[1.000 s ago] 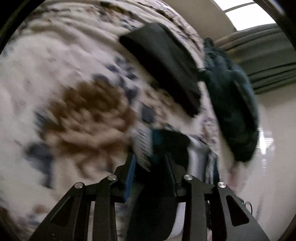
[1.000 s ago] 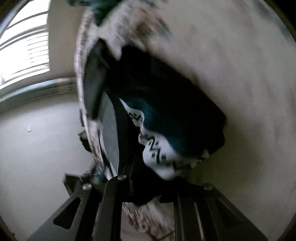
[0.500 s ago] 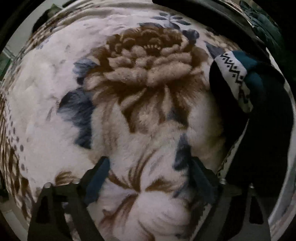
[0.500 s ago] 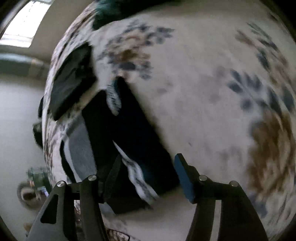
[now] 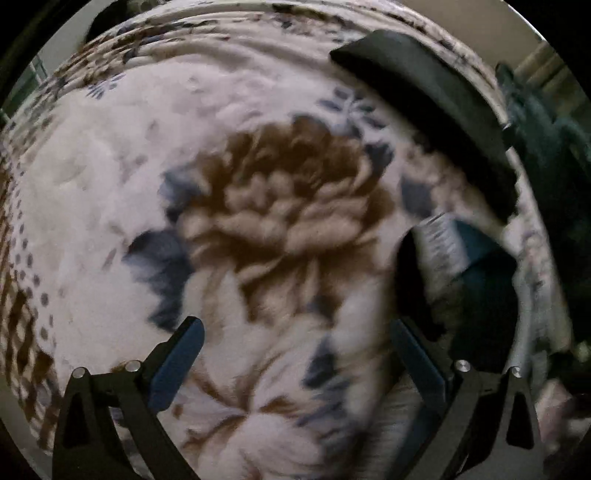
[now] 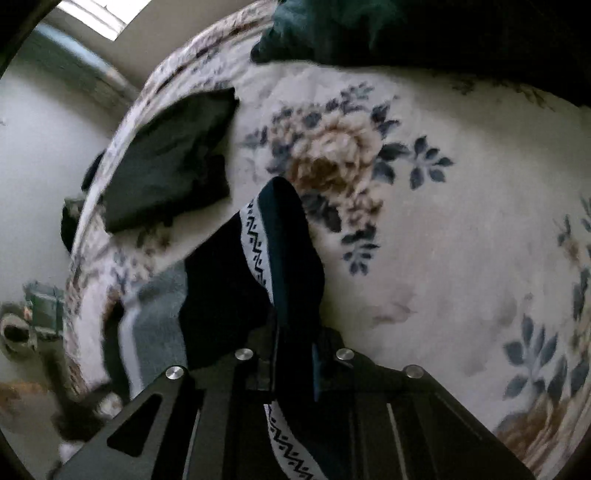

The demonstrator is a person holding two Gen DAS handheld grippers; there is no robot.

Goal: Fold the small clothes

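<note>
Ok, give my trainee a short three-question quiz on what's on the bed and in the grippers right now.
1. True or false: the left gripper holds a garment.
2. What is between the right gripper's fingers? A) the patterned sock B) the folded black cloth C) nothing
3. What does the folded black cloth lie on?

Key: 1 false, its jaws are opening with only blanket below. 2 A. 3 The floral blanket.

A bedroom at home: floral fleece blanket (image 5: 258,221), window (image 6: 99,14) behind.
</note>
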